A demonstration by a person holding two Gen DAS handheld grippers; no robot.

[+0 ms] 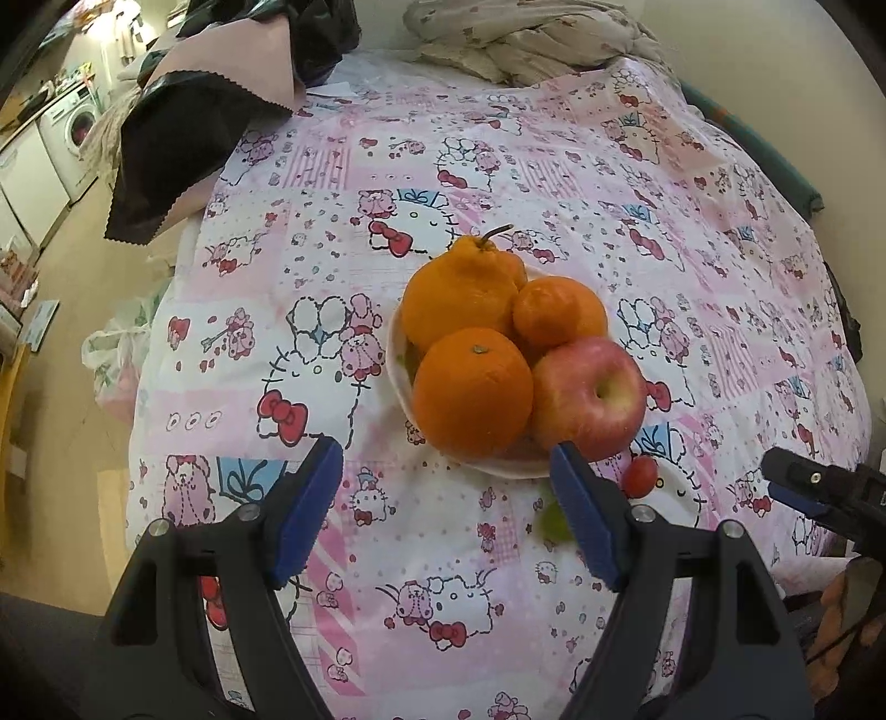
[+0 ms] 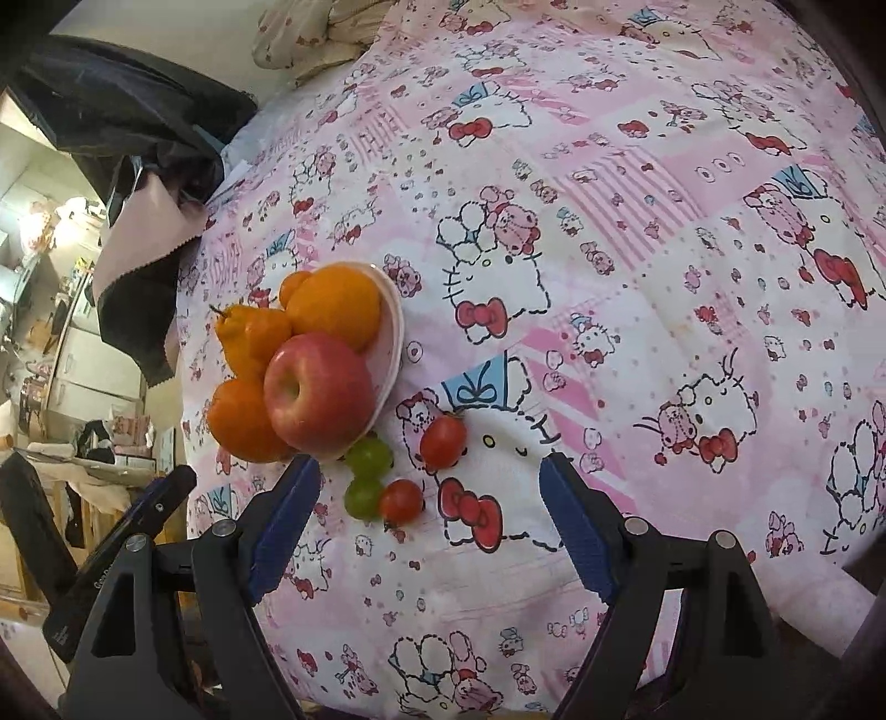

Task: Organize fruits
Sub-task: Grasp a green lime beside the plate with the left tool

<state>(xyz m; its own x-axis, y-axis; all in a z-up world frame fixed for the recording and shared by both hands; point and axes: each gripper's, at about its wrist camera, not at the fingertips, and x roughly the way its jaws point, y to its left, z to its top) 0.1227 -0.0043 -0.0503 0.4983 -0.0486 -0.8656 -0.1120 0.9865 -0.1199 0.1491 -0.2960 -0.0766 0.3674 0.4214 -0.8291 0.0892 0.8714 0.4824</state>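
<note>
A white bowl (image 1: 501,467) on the pink patterned bedspread holds a knobbly orange with a stem (image 1: 459,296), two round oranges (image 1: 470,393) and a red apple (image 1: 590,396). The bowl (image 2: 394,338) and the apple (image 2: 318,390) also show in the right wrist view. Beside the bowl lie two cherry tomatoes (image 2: 442,440) (image 2: 401,501) and two green grapes (image 2: 370,455) (image 2: 362,497). My left gripper (image 1: 446,487) is open and empty, just in front of the bowl. My right gripper (image 2: 429,498) is open and empty, above the tomatoes and grapes; its tip shows in the left wrist view (image 1: 803,487).
A black and pink cloth (image 1: 188,138) hangs at the bed's far left corner. A crumpled blanket (image 1: 526,44) lies at the far edge. Beyond the bed's left edge are the floor, a plastic bag (image 1: 116,360) and a washing machine (image 1: 75,130).
</note>
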